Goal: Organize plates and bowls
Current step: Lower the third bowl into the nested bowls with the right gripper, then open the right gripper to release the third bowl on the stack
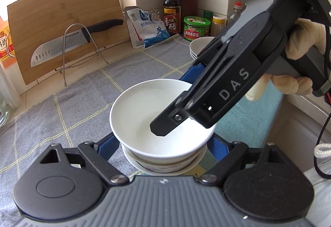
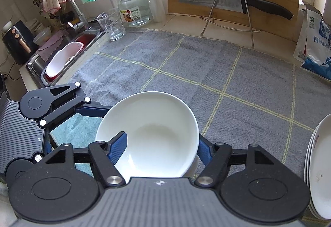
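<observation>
A white bowl (image 1: pixel 144 111) (image 2: pixel 157 129) sits on top of a stack of bowls (image 1: pixel 165 164) on the grey checked towel (image 1: pixel 62 113). My right gripper (image 1: pixel 171 102) (image 2: pixel 161 140) comes in from the upper right, held by a gloved hand (image 1: pixel 304 40). One of its fingers is inside the top bowl and the other outside its wall, shut on that bowl. My left gripper (image 1: pixel 163 140) has its blue pads against both sides of the lower bowls. A stack of white plates (image 1: pixel 198 46) (image 2: pixel 318 164) stands to the right.
A cutting board (image 1: pixel 62 19) and a knife (image 1: pixel 68 42) in a wire rack lean at the back. Sauce bottles and jars (image 1: pixel 196 28) fill the far corner. A glass (image 2: pixel 111 24), a jar (image 2: pixel 134 7) and the sink (image 2: pixel 62 61) lie to the left.
</observation>
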### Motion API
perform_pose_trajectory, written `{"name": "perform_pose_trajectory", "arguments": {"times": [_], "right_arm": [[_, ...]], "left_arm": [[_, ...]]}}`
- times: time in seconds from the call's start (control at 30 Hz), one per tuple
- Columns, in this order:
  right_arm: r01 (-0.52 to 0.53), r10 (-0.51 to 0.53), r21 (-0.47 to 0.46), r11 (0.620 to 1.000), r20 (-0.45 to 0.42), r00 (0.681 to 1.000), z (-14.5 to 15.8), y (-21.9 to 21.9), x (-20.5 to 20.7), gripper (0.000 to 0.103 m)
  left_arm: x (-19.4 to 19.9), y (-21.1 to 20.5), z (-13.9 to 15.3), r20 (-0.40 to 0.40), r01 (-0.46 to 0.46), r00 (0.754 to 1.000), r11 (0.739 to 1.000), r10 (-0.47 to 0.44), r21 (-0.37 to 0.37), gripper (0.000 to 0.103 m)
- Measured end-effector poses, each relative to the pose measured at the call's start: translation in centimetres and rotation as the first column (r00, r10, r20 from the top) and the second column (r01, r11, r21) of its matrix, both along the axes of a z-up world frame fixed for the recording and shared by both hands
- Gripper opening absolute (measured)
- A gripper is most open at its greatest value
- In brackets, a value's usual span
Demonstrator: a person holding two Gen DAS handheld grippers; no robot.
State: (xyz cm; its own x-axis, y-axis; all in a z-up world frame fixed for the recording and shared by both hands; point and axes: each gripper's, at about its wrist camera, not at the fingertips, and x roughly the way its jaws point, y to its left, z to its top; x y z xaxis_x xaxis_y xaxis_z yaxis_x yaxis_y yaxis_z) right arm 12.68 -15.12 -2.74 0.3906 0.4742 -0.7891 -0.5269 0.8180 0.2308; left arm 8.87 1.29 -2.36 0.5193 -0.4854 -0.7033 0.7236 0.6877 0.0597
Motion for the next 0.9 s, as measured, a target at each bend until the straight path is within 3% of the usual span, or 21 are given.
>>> {"name": "perform_pose_trajectory", "arguments": {"times": [0.53, 0.6, 0.67, 0.9], "right_arm": [[0.013, -0.013, -0.002, 1.000, -0.002, 1.000, -0.5, -0.2, 0.3, 0.076], [0.008, -0.008, 0.005, 1.000, 0.000, 1.000, -0.6, -0.2, 0.3, 0.080], [0.006, -0.006, 0.000, 1.000, 0.017, 1.000, -0.4, 0.0, 0.2, 0.091], [0.001, 0.000, -0.014, 1.000, 0.061, 0.998, 0.0, 0.4, -0.1, 0.100]], "left_arm": [[1.0, 0.2, -0.5, -0.036, 0.023, 0.999, 1.000, -0.024, -0.010, 0.093], [1.0, 0.1, -0.6, -0.033, 0.029, 0.999, 1.000, -0.029, -0.004, 0.094], [0.8, 0.1, -0.6, -0.021, 0.034, 0.999, 0.999, -0.034, 0.002, 0.095], [0.3, 0.9, -0.2, -0.016, 0.033, 0.999, 0.999, -0.033, -0.014, 0.096]]}}
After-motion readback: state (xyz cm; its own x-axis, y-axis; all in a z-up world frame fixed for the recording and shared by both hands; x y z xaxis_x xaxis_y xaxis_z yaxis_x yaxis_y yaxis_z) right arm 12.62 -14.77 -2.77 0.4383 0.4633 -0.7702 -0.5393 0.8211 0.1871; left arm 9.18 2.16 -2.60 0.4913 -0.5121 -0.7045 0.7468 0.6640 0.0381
